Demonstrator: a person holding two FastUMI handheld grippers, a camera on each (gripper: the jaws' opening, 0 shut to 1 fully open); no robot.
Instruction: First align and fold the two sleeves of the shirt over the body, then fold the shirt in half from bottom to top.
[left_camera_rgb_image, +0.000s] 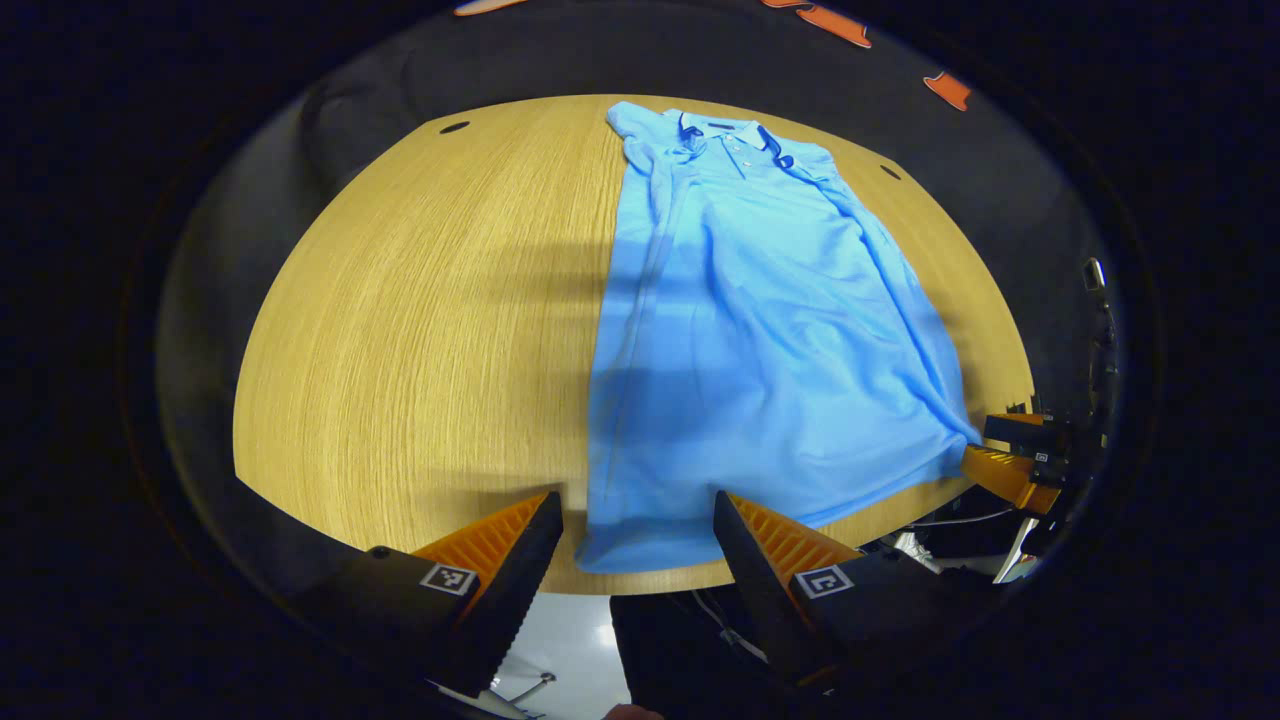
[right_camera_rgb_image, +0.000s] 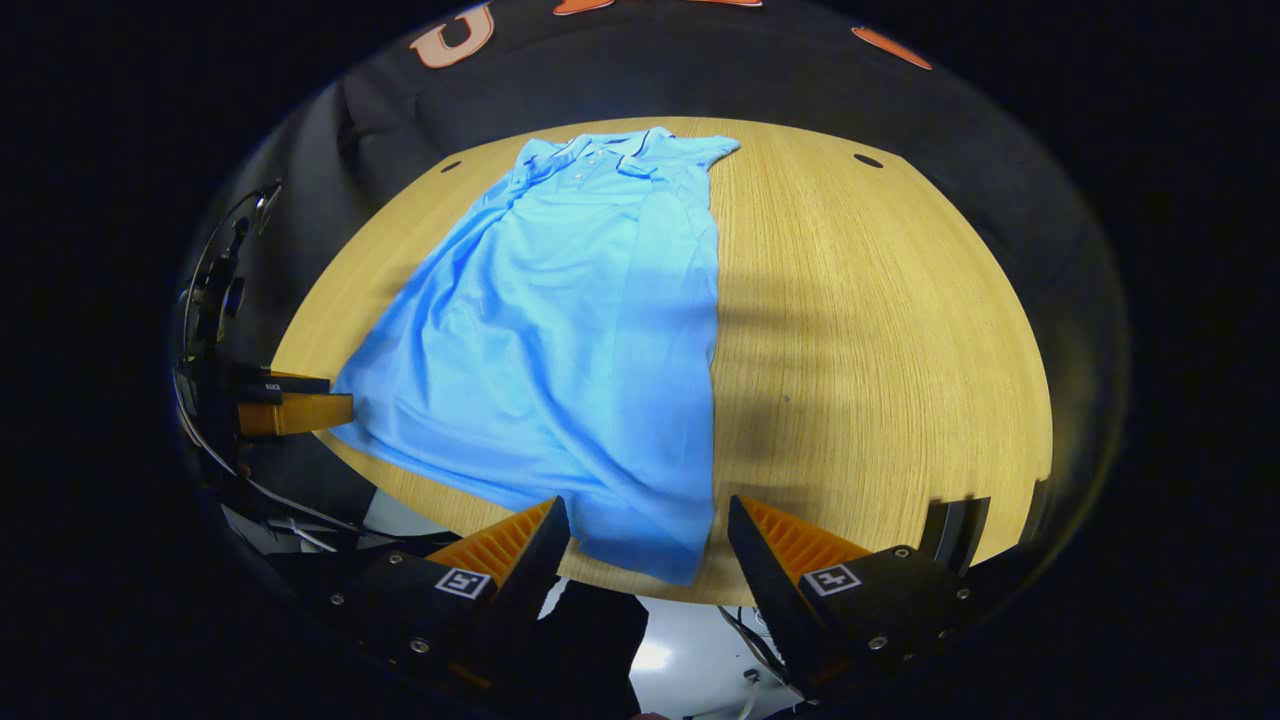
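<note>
A light blue polo shirt lies flat on the wooden table, collar at the far side and hem towards me. Both sleeves look folded in over the body. My left gripper is open at the near table edge, its fingers either side of the hem's left corner. In the right gripper view the shirt runs away from my right gripper, which is open astride the hem's right corner. Each gripper also shows in the other's view, right gripper and left gripper, beside its hem corner.
Bare table stretches wide to the right of the shirt, and likewise to its left. Small dark holes sit near the table's far corners. Below the near edge are pale floor and cables.
</note>
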